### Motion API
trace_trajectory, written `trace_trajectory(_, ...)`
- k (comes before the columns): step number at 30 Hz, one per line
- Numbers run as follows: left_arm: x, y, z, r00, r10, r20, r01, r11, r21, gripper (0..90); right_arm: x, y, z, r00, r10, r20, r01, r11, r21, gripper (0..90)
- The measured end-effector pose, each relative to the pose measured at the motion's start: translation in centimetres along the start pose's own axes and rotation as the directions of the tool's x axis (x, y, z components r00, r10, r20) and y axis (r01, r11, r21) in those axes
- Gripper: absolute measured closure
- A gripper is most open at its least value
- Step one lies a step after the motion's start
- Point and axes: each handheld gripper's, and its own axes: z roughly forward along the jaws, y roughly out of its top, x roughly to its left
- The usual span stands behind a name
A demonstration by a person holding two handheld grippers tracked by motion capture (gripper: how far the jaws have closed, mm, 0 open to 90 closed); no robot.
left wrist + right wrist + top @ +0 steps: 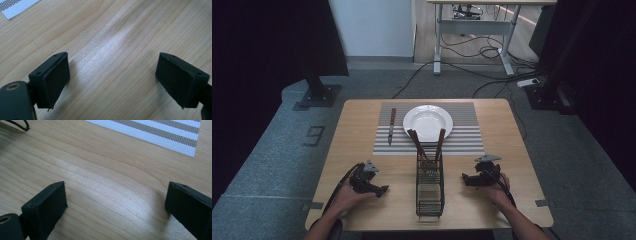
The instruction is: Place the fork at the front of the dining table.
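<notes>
Low in the centre of the high view stands a wire cutlery basket (430,192), its long axis running away from the person, with two brown-handled utensils (427,145) leaning out of its far end toward a white plate (428,122) on a striped placemat (464,140). A knife (391,126) lies lengthwise on the mat, left of the plate. The basket sits between the two grippers: the left gripper (379,190) at lower left points right toward it, the right gripper (467,179) at lower right points left toward it, and both seem about equally near.

Each gripper's own view adds what the high view cannot: the left gripper (112,75) has its jaws spread wide over bare wooden table (120,37), holding nothing, and the right gripper (115,205) is likewise wide open and empty, with the placemat's corner (175,137) at upper right.
</notes>
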Motion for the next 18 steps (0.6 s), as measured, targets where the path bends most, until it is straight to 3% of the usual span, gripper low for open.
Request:
trace_trajectory(6,0.0,0.0,0.0,1.0000,0.000,0.000,0.000,1.0000,0.002,12.1,0.1,0.3,-0.3,0.9993,0.030,0.023,-0.031,0.999,0.039,9.5)
trace_trajectory(9,0.0,0.0,-0.1,1.0000,0.000,-0.001,0.000,1.0000,0.005,12.1,-0.1,0.6,-0.6,0.9968,0.080,-0.009,-0.079,0.996,0.038,10.9)
trace_trajectory(12,0.0,0.0,-0.1,1.0000,0.003,0.001,-0.003,1.0000,0.008,12.2,-0.2,1.0,-1.4,0.9964,0.085,-0.005,-0.085,0.996,-0.007,12.1)
trace_trajectory(18,0.0,0.0,-0.1,1.0000,0.003,0.002,-0.003,1.0000,0.007,12.2,0.4,1.8,-3.2,0.9984,0.044,-0.035,-0.047,0.994,-0.100,13.8)
